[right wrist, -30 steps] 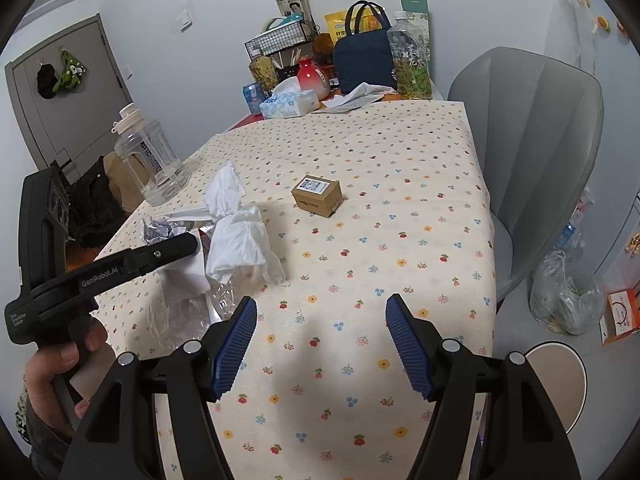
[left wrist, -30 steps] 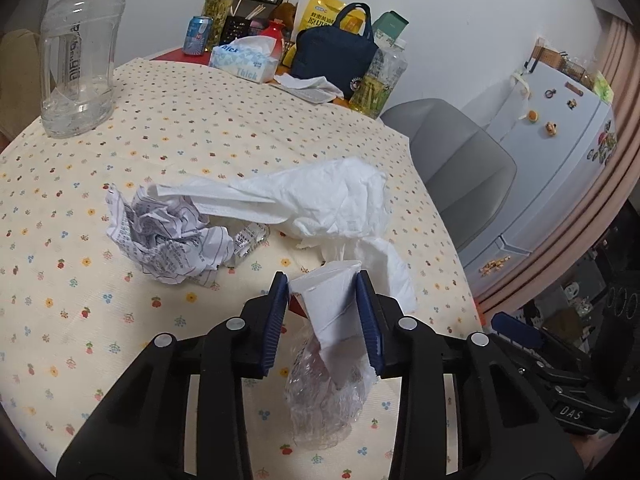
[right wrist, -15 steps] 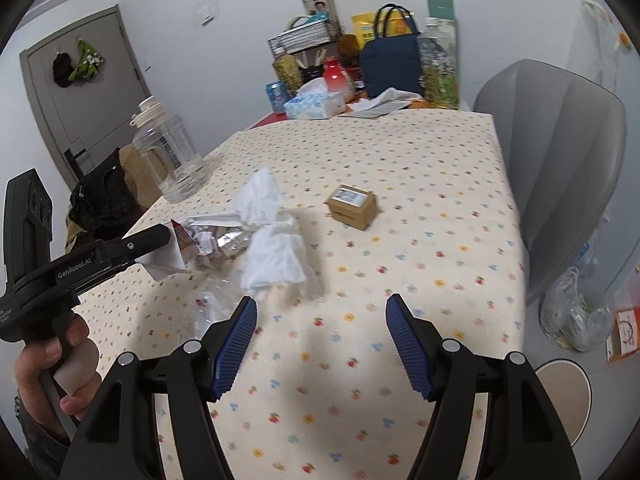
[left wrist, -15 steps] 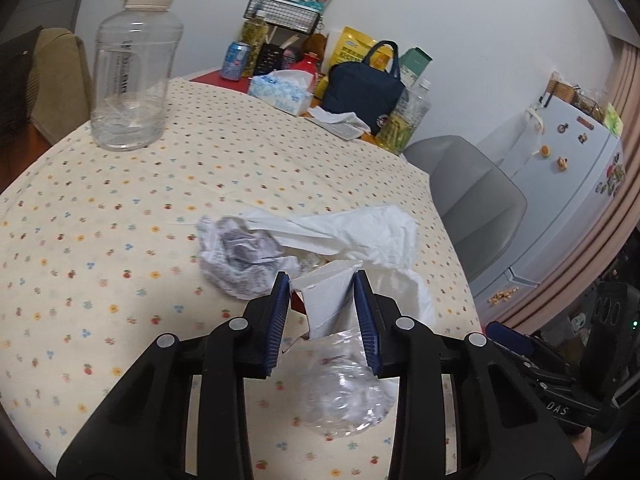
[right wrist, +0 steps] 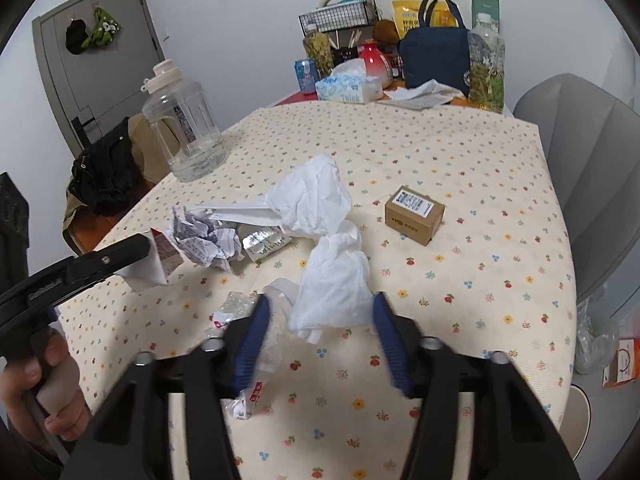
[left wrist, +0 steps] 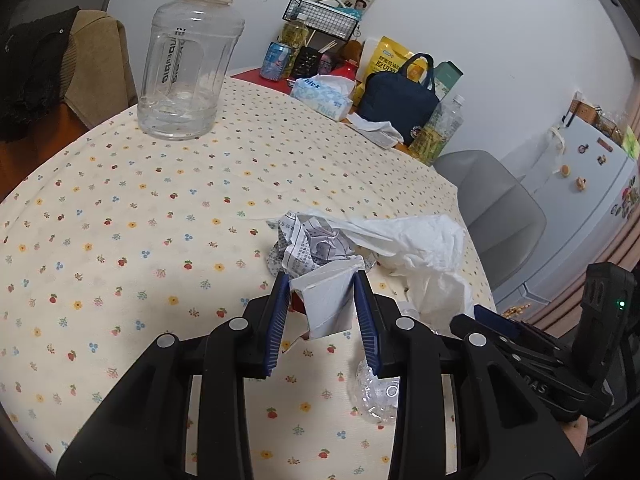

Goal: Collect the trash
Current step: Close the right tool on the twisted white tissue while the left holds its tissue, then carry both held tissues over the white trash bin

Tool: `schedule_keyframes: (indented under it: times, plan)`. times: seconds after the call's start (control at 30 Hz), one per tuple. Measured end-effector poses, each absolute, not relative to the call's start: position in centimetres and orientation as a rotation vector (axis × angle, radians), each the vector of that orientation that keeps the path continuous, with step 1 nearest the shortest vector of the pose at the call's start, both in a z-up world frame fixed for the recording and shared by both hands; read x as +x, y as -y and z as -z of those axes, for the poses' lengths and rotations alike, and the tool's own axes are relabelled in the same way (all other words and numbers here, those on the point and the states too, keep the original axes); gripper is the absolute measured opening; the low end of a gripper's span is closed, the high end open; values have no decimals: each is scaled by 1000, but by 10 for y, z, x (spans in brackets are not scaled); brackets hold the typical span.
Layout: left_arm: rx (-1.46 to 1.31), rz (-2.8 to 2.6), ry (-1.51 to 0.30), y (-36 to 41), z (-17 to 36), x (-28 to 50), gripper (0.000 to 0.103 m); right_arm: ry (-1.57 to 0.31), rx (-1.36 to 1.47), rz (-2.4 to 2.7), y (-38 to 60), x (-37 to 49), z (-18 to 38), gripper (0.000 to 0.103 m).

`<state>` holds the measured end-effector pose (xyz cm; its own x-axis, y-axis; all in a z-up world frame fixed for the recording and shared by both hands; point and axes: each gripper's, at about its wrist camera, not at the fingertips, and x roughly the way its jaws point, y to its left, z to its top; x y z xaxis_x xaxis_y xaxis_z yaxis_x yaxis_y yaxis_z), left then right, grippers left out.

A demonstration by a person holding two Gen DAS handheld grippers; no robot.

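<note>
The tissue (right wrist: 332,280) (soft, light) lay between the closing right tongs (right wrist: 320,320); left tongs (left wrist: 322,304) gripped a carton (left wrist: 326,300).

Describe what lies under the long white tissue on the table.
The tissue partly covers crumpled printed paper and a foil blister pack; near the right claw it overlaps clear plastic. Anything further beneath is covered.
</note>
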<state>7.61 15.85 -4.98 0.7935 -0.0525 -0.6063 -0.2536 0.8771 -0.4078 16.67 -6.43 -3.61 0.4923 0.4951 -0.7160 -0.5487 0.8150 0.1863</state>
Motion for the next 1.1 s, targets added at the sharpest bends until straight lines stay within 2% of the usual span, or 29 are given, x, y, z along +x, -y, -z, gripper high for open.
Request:
schedule_keyframes:
  times: [0.07, 0.17, 1.1]
  plan:
    - [-495, -109, -651, -156, 50, 76, 33, -863, -76, -627, 65, 169, 40, 13]
    - [-492, -99, -652, -151, 49, 76, 33, -868, -67, -613, 72, 169, 41, 7]
    - [-340, 23, -627, -57, 10, 93, 33, -746, 103, -494, 198, 133, -4, 5]
